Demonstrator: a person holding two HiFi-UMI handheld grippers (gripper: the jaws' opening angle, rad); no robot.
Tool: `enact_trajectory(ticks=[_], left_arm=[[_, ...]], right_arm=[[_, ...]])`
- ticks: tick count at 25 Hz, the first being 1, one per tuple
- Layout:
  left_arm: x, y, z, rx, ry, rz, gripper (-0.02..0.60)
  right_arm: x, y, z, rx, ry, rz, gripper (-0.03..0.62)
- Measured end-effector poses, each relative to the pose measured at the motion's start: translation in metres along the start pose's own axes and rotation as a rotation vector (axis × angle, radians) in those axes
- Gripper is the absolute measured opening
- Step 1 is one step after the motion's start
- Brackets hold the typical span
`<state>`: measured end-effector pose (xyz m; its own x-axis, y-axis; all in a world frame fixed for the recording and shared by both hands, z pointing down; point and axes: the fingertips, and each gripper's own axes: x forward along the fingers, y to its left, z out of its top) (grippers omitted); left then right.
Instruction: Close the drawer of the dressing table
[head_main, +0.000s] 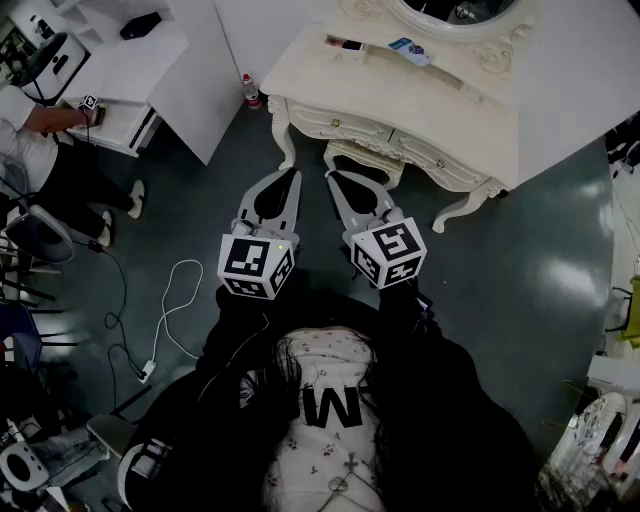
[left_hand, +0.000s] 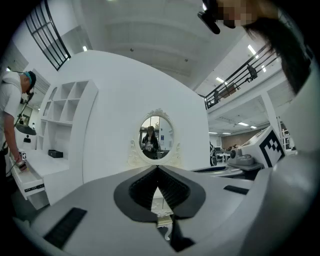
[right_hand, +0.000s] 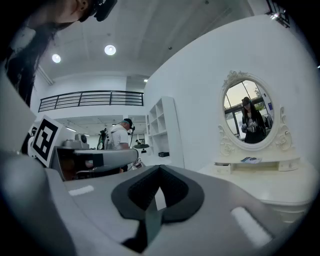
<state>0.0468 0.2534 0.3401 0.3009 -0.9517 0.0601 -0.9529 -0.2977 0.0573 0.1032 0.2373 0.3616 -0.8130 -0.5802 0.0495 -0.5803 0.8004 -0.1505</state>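
The left hand-held gripper (head_main: 291, 176) and right hand-held gripper (head_main: 334, 179) are hovering with jaws pressed together, empty, near the drawer (head_main: 362, 160), which is sticking out from the cream counter (head_main: 400, 95).

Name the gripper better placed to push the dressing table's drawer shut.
Right. In the head view the right gripper, jaws together, has its tip just in front of the pulled-out drawer. The left gripper, also shut, sits off to the drawer's left, nearer a leg of the dressing table.
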Motion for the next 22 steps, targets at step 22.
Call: enact_trajectory(ticks=[22], left_arm=[[0.022,-0.028,-0.011,-0.007,0.038,-0.067,0.0]], right_arm=[[-0.02,-0.034,-0.008,0.083,0.001,-0.07,0.009]])
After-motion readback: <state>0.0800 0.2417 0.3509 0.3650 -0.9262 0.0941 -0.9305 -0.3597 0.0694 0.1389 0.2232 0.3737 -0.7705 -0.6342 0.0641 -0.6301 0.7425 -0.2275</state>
